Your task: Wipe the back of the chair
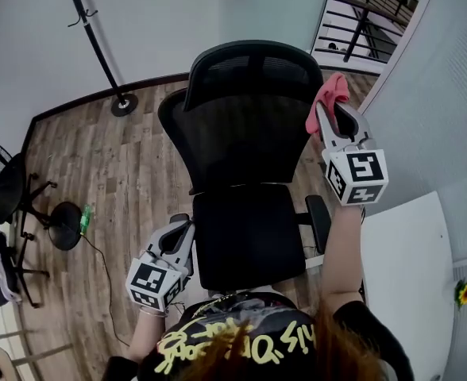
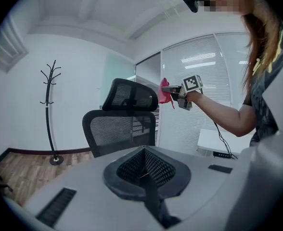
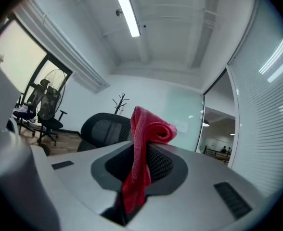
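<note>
Right gripper (image 1: pixel 337 120): jaws clamped on the pink cloth (image 1: pixel 329 98), held high beside the upper right edge of the chair (image 1: pixel 233 141) back, near the headrest (image 1: pixel 249 68); contact with the mesh not clear. Left gripper (image 1: pixel 179 227): jaws together, nothing in them, low by the left front of the seat (image 1: pixel 245 236). Judgement: wiping at its start or not begun; nearly all of the back mesh left to cover
</note>
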A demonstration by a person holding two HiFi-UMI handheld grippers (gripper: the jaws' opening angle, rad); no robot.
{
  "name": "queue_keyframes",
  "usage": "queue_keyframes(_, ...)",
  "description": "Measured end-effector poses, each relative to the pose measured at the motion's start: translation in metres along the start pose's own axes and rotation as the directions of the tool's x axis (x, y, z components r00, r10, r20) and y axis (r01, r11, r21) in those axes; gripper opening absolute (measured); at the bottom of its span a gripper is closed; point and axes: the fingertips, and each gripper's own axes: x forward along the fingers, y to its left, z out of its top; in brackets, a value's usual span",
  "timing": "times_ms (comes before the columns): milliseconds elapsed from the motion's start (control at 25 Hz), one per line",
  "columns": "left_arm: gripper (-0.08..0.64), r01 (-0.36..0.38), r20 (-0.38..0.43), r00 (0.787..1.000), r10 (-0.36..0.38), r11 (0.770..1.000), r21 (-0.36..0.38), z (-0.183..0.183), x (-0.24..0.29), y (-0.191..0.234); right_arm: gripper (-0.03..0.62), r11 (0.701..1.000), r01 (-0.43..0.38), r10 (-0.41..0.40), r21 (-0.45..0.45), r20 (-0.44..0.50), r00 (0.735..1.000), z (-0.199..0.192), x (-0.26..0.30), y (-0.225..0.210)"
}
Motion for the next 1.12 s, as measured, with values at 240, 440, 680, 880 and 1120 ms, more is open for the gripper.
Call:
queue_keyframes(240,-0.008,-0.058,0.002,0.998,0.058,0.998,-0.012,-0.001,-0.007,0.008,0.061,0.999,0.049,-0.048,0.003,-0.046,0.998,-0.006,0.034,-0.021)
queue_keyframes(440,-0.008,-0.085,0.002,0.996,0.085,0.996,-0.02,-0.002,-0.011,0.013,0.061,0.998,0.057,-0.058,-0.018,-0.076,0.995,-0.008,0.054,-0.015)
queue_keyframes(680,-0.008,-0.119,0.003,0.993,0.119,0.993,-0.026,-0.004,-0.015,0.025,0.061,1.0,0.023,-0.025,-0.02,-0.083,0.996,-0.007,0.078,0.002)
queue_keyframes(880,-0.008,-0.147,-0.006,0.989,0.147,0.989,-0.024,-0.008,-0.017,0.034,0.061,1.0,0.011,-0.013,-0.024,-0.072,0.997,-0.008,0.091,0.012)
queue_keyframes(1120,-0.008,-0.162,-0.003,0.987,0.162,0.986,-0.028,-0.007,-0.019,0.042,0.061,0.999,-0.032,0.03,-0.042,-0.045,0.999,0.002,0.105,0.037)
